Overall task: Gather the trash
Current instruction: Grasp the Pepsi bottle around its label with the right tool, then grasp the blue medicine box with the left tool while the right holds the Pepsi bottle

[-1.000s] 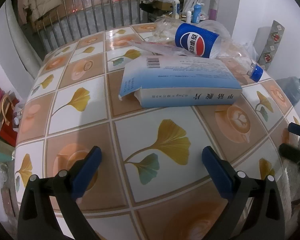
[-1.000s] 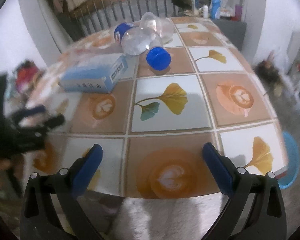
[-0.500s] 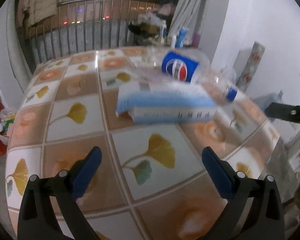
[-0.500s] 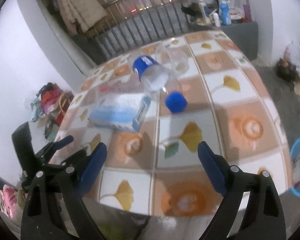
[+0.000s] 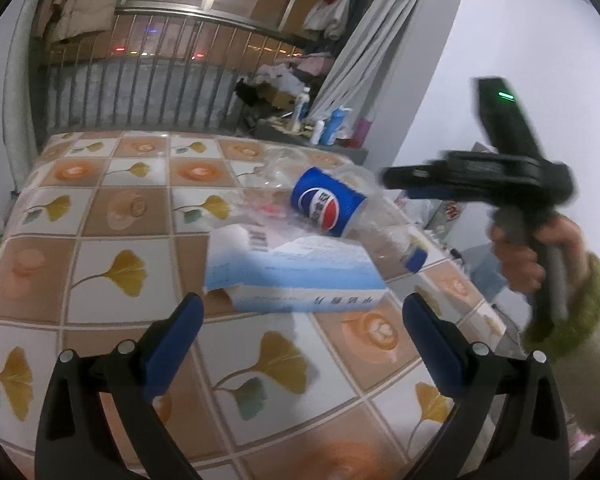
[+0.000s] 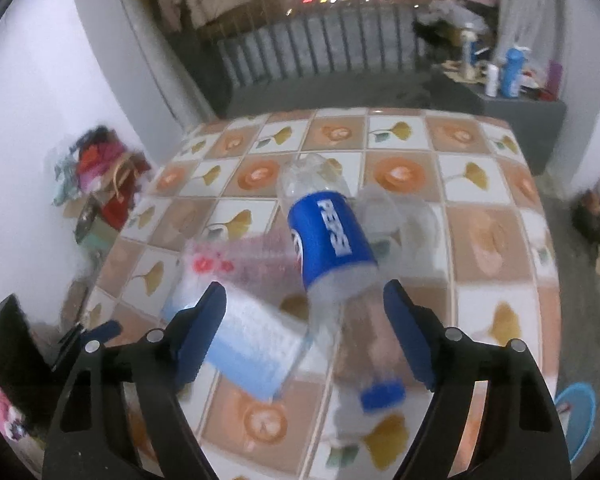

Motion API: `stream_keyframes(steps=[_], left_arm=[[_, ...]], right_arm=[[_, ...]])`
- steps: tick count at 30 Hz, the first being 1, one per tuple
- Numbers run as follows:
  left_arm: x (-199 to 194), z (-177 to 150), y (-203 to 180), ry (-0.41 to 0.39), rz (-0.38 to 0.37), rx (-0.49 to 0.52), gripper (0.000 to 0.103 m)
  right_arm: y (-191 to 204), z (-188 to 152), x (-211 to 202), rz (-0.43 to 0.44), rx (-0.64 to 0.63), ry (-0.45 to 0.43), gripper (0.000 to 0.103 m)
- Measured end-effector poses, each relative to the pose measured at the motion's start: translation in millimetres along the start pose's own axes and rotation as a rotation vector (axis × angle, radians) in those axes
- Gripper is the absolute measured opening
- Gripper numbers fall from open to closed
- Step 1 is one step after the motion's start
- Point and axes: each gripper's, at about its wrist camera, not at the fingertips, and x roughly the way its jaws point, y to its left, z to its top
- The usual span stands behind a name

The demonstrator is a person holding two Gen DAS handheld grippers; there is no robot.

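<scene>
Hovering above a tiled worktop (image 5: 100, 248), two handheld claws close in on litter that has yet to be gathered: nothing appears collected so far, judging by what lies in view. A clear plastic bottle (image 6: 332, 240) with a blue label and blue cap lies on its side, its neck end resting against a pale blue carton (image 5: 296, 280); a crumpled transparent wrapper (image 6: 228, 260) with red print sits beside them, and more clear plastic is heaped behind the bottle. The right claw (image 6: 304, 312), gripped by a hand (image 5: 528, 256) in a green-cuffed sleeve, has just been narrowing its jaws, which still stand well apart; the wrist view shows the bottle's lower half lined up between the blue pads, but blur makes it impossible to say whether they touch it, and no grip is evident. The left claw (image 5: 300, 324) is released and empty, poised just short of the carton. All three pieces, by this reading, remain to be picked up, and no bin or bag can be made out on the worktop.
</scene>
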Motion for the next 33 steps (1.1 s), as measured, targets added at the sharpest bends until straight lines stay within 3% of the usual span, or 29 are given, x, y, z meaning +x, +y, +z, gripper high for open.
stream_keyframes(steps=[6, 13, 16, 25, 33], left_arm=[[1.6, -2.0, 0.8, -0.006, -0.060, -0.033, 0.098], [1.7, -6.5, 2.7, -0.008, -0.062, -0.026, 0.096], [2.1, -9.0, 4.4, 0.002, -0.066, -0.046, 0.093], [2.0, -10.7, 4.0, 0.012, -0.060, -0.054, 0.087], [1.2, -10.0, 8.4, 0.007, -0.038, -0.069, 0.079]], right_arm=[[1.1, 19.5, 42.6, -0.078, -0.036, 0.139, 0.074], [5.3, 20.7, 73.7, -0.170, -0.092, 0.249, 0.071], [6.2, 17.3, 78.9, -0.188, -0.117, 0.277, 0.061], [0.9, 10.8, 54.2, -0.153, -0.062, 0.218, 0.059], [-1.1, -10.1, -4.4, -0.060, 0.000, 0.126, 0.059]])
